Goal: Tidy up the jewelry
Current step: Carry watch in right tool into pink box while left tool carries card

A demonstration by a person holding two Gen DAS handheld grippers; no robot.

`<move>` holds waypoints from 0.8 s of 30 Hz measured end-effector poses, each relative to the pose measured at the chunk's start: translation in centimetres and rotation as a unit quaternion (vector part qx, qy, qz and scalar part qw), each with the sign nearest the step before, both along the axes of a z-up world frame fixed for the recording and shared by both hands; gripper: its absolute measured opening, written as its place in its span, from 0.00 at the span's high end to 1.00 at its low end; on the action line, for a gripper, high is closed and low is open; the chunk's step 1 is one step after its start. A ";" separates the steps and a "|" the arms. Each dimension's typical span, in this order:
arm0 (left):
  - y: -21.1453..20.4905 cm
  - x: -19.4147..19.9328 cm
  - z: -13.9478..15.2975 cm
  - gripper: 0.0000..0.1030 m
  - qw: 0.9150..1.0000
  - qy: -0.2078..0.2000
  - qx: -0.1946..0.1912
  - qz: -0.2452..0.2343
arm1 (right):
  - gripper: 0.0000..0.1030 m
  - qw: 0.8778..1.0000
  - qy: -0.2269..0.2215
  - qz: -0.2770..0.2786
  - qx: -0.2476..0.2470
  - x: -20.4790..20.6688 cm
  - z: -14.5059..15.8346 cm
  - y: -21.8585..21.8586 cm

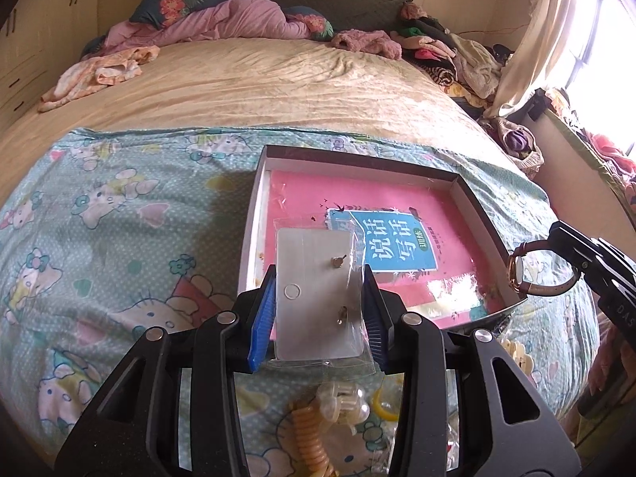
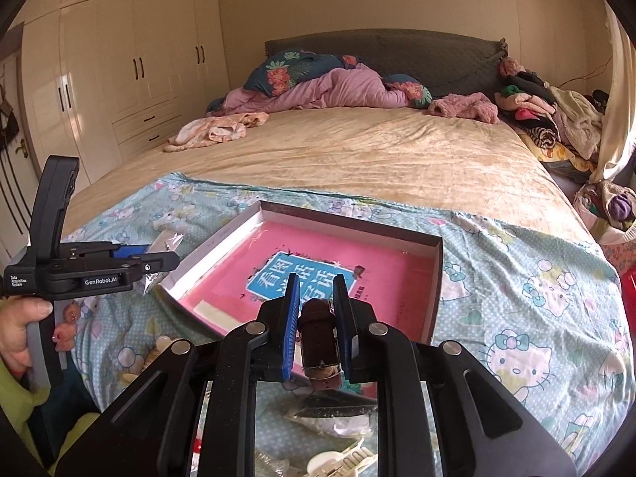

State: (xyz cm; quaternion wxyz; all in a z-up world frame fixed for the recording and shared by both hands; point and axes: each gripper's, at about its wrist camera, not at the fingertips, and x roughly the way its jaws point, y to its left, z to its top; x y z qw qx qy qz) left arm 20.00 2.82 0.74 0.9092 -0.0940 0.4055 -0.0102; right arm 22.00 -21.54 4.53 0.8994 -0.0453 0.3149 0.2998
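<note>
My left gripper (image 1: 318, 278) is shut on a clear bag holding a white earring card (image 1: 314, 290) with two small gold studs, held over the near left corner of an open shallow box (image 1: 254, 206). The box has white walls, and a pink booklet (image 1: 397, 206) lies in it. My right gripper (image 2: 316, 302) is shut on a watch with a brown leather strap (image 2: 320, 334), above the box's near edge (image 2: 435, 278). In the left wrist view the watch (image 1: 520, 270) shows a gold case at the box's right wall.
The box lies on a Hello Kitty cloth (image 1: 119, 238) spread over a beige bed. Hair clips, a coiled orange hair tie (image 1: 310, 437) and small bags lie on the cloth close below the grippers. Clothes are piled at the bed's far end and right side. Wardrobes (image 2: 119, 59) stand left.
</note>
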 end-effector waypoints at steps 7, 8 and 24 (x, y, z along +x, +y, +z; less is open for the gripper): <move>-0.8 1.6 -1.5 0.69 1.000 0.006 0.009 -0.005 | 0.84 1.000 0.013 -0.012 -0.001 1.5 -1.2 0.0; -0.9 1.8 -1.7 0.69 1.000 0.008 0.010 -0.005 | 0.84 1.000 0.015 -0.014 -0.001 1.7 -1.3 0.0; -1.5 4.2 -5.2 0.69 0.999 0.035 0.028 -0.009 | 0.84 0.999 0.040 -0.013 0.006 4.6 -3.9 1.3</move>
